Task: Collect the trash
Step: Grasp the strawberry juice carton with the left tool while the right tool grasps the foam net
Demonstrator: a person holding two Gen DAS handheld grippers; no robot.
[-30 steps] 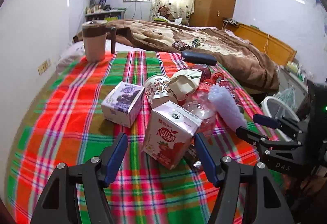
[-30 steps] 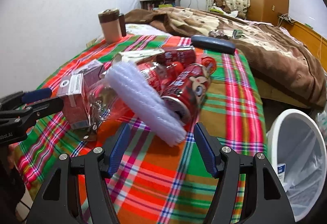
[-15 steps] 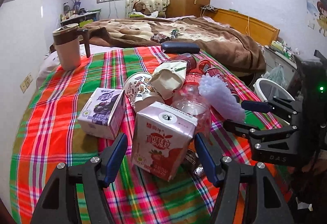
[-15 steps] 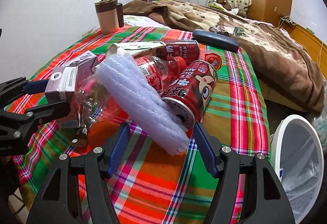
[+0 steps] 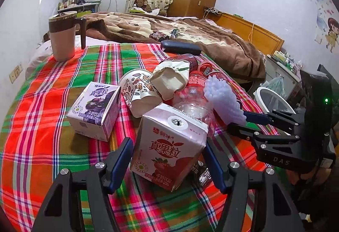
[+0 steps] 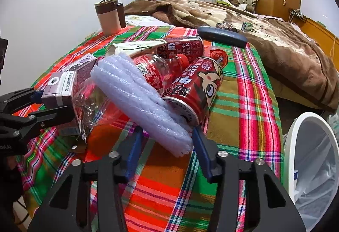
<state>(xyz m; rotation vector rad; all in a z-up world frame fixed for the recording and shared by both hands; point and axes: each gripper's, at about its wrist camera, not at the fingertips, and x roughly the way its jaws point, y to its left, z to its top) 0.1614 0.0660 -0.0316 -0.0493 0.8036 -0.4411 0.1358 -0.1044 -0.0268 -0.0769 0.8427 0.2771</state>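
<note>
A pink strawberry milk carton (image 5: 169, 147) stands on the plaid cloth, between the fingers of my left gripper (image 5: 168, 151). The pads sit close beside its sides, with slim gaps. A white foam roll (image 6: 137, 96) leans across a clear plastic bottle (image 6: 156, 71) and a red can (image 6: 197, 88). My right gripper (image 6: 166, 136) is closing its jaws around the roll's near end, and a strip of cloth still shows beside the left pad. The left gripper (image 6: 48, 102) and carton (image 6: 61, 88) also show at the right wrist view's left edge.
A purple carton (image 5: 95, 109), crumpled paper cups (image 5: 137, 88), more red cans (image 6: 182, 47), a dark case (image 6: 222, 36) and a brown mug (image 5: 62, 37) lie on the cloth. A white lined bin (image 6: 290, 141) stands right of the table. A bed with a brown blanket (image 6: 275, 41) is behind.
The right gripper's jaws have narrowed around the foam roll's near end. The left gripper has come closer to the strawberry carton and swung its view, its jaws at the same width.
</note>
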